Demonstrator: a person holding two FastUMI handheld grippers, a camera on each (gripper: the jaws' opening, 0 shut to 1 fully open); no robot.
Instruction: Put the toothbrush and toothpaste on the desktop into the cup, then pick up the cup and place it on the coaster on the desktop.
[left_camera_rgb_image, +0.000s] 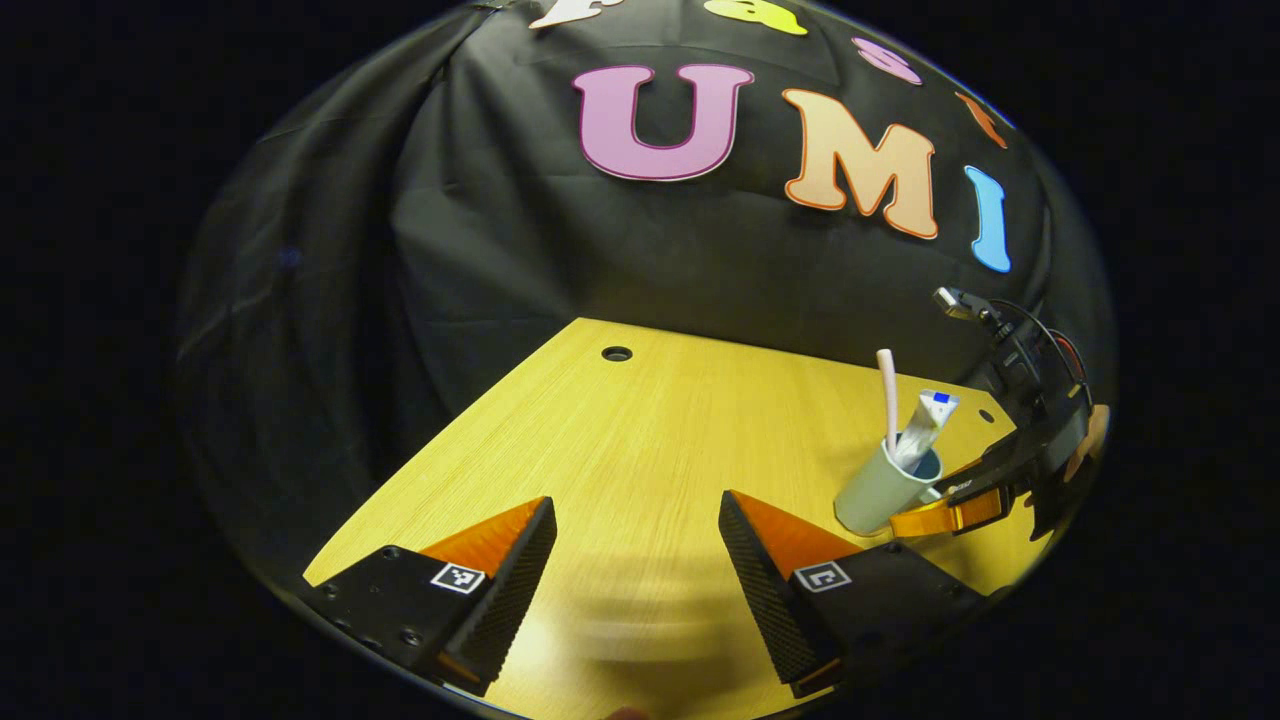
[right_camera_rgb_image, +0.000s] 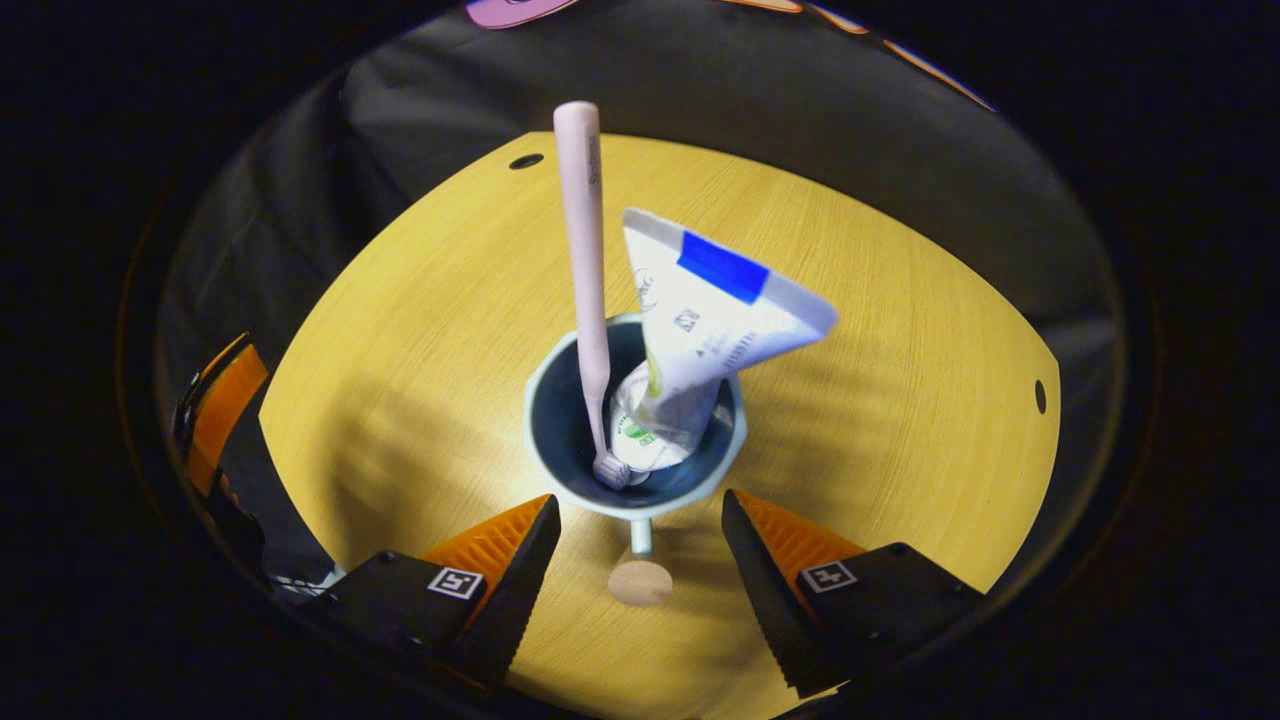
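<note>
Cup (right_camera_rgb_image: 636, 430) loaded with toothbrush (right_camera_rgb_image: 583, 270) and toothpaste (right_camera_rgb_image: 700, 320), upright.
Right gripper (right_camera_rgb_image: 640, 545) spread, cup handle pointing between its fingers; left gripper (left_camera_rgb_image: 637, 560) spread, well apart.

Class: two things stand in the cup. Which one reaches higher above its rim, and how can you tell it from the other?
The pink toothbrush: a thin straight stick rising past the toothpaste tube, which is wide, white and leans aside in the cup.
</note>
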